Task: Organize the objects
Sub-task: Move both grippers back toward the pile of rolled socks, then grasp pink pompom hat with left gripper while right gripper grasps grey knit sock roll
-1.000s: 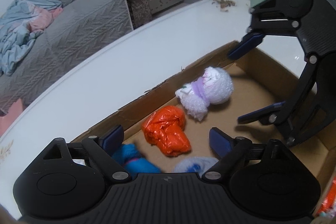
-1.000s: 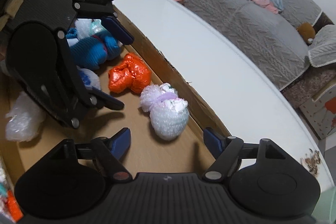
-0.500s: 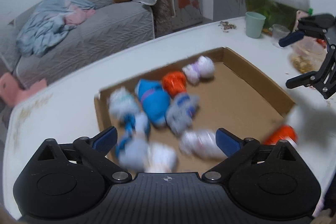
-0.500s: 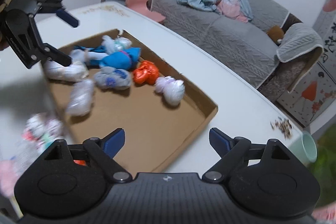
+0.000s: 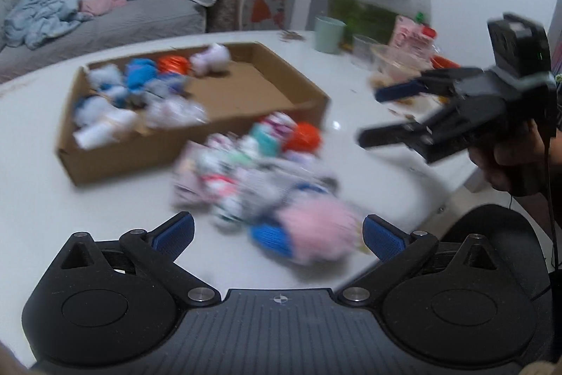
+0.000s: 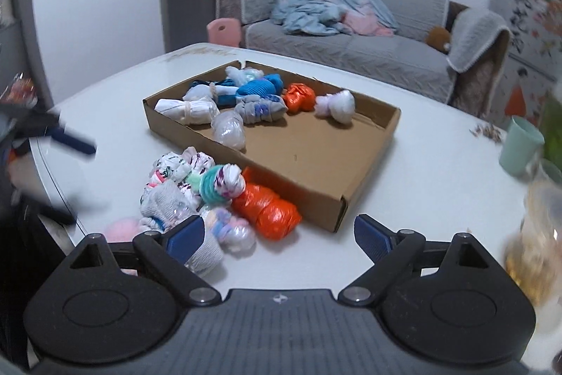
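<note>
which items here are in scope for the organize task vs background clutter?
In scope:
cardboard box
bundles in box
loose bundle pile
left gripper, right gripper, both open, empty

Clutter:
green cup
crumbs
sofa
pink chair

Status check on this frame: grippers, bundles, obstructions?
Left gripper and right gripper open, empty. Loose bundles piled beside cardboard box. Nothing blocking.

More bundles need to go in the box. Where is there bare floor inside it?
In the cardboard box, the bare floor runs from the lavender bundle to the near right corner. The far left end is crowded with bundles, around the blue one.
</note>
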Motion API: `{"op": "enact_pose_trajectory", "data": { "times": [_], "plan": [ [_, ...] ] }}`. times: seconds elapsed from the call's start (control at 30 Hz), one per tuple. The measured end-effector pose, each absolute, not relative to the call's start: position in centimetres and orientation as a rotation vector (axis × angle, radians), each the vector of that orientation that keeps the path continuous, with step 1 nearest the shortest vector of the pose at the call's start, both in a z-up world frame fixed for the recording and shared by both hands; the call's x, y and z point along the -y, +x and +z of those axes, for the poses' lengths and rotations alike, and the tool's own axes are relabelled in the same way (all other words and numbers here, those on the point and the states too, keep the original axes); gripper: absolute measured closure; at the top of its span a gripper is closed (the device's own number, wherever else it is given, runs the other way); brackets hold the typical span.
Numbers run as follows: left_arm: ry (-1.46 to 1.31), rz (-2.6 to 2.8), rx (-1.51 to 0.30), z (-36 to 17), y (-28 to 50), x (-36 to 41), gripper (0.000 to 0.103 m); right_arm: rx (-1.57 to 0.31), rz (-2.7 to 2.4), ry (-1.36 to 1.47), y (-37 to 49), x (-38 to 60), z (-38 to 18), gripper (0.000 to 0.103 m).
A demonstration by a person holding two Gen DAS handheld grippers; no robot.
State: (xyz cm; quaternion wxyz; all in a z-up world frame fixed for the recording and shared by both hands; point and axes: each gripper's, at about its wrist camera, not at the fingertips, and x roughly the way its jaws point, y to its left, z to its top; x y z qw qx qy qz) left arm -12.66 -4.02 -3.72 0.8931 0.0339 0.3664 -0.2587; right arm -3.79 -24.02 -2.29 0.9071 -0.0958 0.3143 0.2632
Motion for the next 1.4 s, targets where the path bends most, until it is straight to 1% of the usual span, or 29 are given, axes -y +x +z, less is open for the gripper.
{"op": "enact_pose_trajectory", "data": {
  "times": [0.2, 0.43, 0.47, 0.53, 0.57, 0.6, 0.63, 0.67, 0.7, 0.93, 1.03, 1.17, 1.2, 1.27, 1.37, 1.4],
  "plan": [
    [0.088, -0.508, -0.789, -7.1, -12.7, 7.7, 0.001, -0.642, 0.523, -0.121, -4.7, 24.0, -3.4, 0.013],
    [0.122, -0.443, -0.773, -8.5, -11.6, 8.9, 0.001, -0.661, 0.533, -0.075, -5.6, 24.0, -5.3, 0.013],
    [0.118, -0.448, -0.766, -8.6, -11.6, 8.8, 0.002, -0.658, 0.531, -0.082, -5.7, 23.9, -5.5, 0.013],
    [0.108, -0.458, -0.754, -8.6, -11.5, 8.6, 0.008, -0.663, 0.535, -0.074, -5.9, 23.9, -5.9, 0.013],
    [0.088, -0.467, -0.760, -8.7, -11.4, 8.3, 0.016, -0.668, 0.535, -0.067, -6.0, 24.0, -6.0, 0.014],
    [0.072, -0.469, -0.758, -8.6, -11.4, 8.0, 0.021, -0.665, 0.530, -0.065, -6.1, 24.0, -6.0, 0.014],
    [0.068, -0.467, -0.758, -8.5, -11.4, 7.8, 0.024, -0.655, 0.534, -0.061, -6.2, 24.1, -5.8, 0.014],
    [0.070, -0.467, -0.759, -8.4, -11.5, 7.6, 0.030, -0.649, 0.543, -0.054, -6.3, 24.1, -5.7, 0.014],
    [0.079, -0.463, -0.764, -8.3, -11.4, 7.5, 0.032, -0.649, 0.550, -0.050, -6.4, 24.1, -5.6, 0.014],
    [0.107, -0.413, -0.758, -8.1, -12.6, 4.8, 0.033, -0.647, 0.602, -0.083, -6.8, 22.2, -5.3, 0.014],
    [0.097, -0.381, -0.756, -7.9, -12.9, 3.2, 0.031, -0.653, 0.621, -0.080, -6.7, 21.4, -5.3, 0.014],
    [0.098, -0.363, -0.762, -8.0, -12.8, 2.3, 0.024, -0.655, 0.650, -0.104, -6.6, 19.7, -5.2, 0.015],
    [0.101, -0.368, -0.758, -8.0, -12.7, 2.4, 0.020, -0.653, 0.656, -0.117, -6.6, 19.2, -5.2, 0.016],
    [0.118, -0.381, -0.746, -8.0, -12.5, 2.8, 0.016, -0.647, 0.665, -0.136, -6.6, 18.3, -5.1, 0.018],
    [0.161, -0.396, -0.748, -8.5, -12.0, 3.7, 0.016, -0.652, 0.683, -0.170, -6.3, 17.2, -5.2, 0.027],
    [0.170, -0.404, -0.746, -8.6, -11.9, 3.9, 0.018, -0.658, 0.686, -0.186, -6.2, 16.9, -5.3, 0.032]
  ]
}}
